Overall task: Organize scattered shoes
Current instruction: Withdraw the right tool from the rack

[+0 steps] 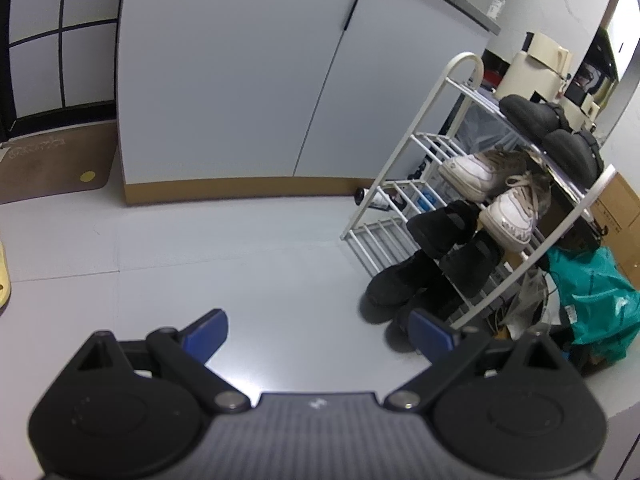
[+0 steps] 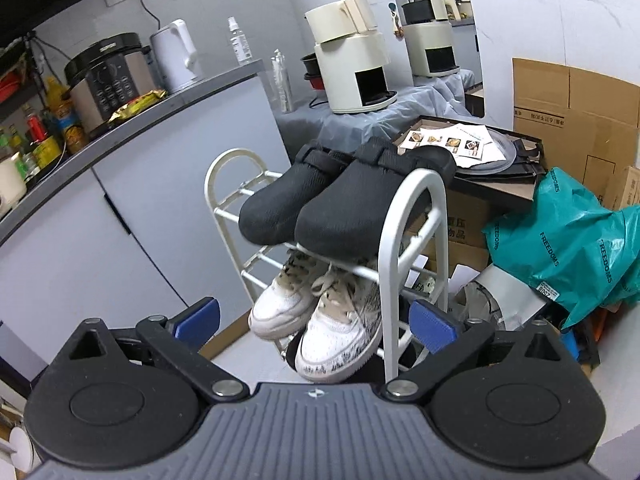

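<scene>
Black clogs (image 2: pixel 316 204) on white rack (image 2: pixel 416 248) top, white sneakers (image 2: pixel 316 312) below; right hand-held gripper (image 2: pixel 316 326) wide open, empty.

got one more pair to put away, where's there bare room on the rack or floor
Free: the left ends of the white rack tiers, beside the white sneakers and black shoes; also the open floor before the cabinet. Crowded: right of the rack, around the teal bag.

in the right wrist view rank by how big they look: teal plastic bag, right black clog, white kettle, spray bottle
1. teal plastic bag
2. right black clog
3. white kettle
4. spray bottle
The kettle and bottle stand farther back, so their true sizes stay unsure.
</scene>
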`<state>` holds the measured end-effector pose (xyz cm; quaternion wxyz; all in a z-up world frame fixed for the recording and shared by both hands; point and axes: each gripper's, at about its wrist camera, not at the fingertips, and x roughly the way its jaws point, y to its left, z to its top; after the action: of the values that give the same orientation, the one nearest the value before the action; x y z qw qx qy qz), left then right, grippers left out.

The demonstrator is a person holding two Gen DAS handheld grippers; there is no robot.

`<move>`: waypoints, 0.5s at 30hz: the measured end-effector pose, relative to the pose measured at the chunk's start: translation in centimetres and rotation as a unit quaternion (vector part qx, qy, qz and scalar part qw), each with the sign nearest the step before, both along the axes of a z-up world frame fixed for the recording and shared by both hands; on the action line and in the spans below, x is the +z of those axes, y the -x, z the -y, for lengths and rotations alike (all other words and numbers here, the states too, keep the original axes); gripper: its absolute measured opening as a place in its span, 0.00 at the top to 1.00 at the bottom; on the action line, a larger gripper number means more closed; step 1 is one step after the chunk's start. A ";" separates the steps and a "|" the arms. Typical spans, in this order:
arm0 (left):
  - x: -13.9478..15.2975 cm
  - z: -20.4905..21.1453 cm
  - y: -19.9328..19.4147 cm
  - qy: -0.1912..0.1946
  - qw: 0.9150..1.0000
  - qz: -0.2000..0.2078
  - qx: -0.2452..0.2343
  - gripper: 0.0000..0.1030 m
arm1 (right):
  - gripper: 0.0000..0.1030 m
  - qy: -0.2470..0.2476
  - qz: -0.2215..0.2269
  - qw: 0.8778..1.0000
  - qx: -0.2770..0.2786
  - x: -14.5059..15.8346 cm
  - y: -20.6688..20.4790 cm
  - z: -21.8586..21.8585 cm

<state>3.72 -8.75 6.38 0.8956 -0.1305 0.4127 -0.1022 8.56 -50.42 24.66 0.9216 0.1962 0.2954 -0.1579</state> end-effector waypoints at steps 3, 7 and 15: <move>0.0 0.0 0.2 -0.001 1.000 0.000 0.003 0.05 | 0.00 0.003 -0.007 1.000 0.011 -2.0 1.2 -1.0; 0.0 0.1 0.4 -0.009 1.000 0.003 -0.002 0.05 | 0.00 -0.008 -0.014 1.000 0.017 -4.7 2.5 -2.0; -0.1 -0.1 1.2 -0.023 1.000 0.006 0.001 0.04 | 0.00 0.030 -0.012 0.999 0.033 -7.8 4.4 -4.3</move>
<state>2.54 -8.64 6.29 0.9010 -0.1098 0.4094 -0.0923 4.18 -46.07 16.85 0.9283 0.1568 0.3077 -0.1380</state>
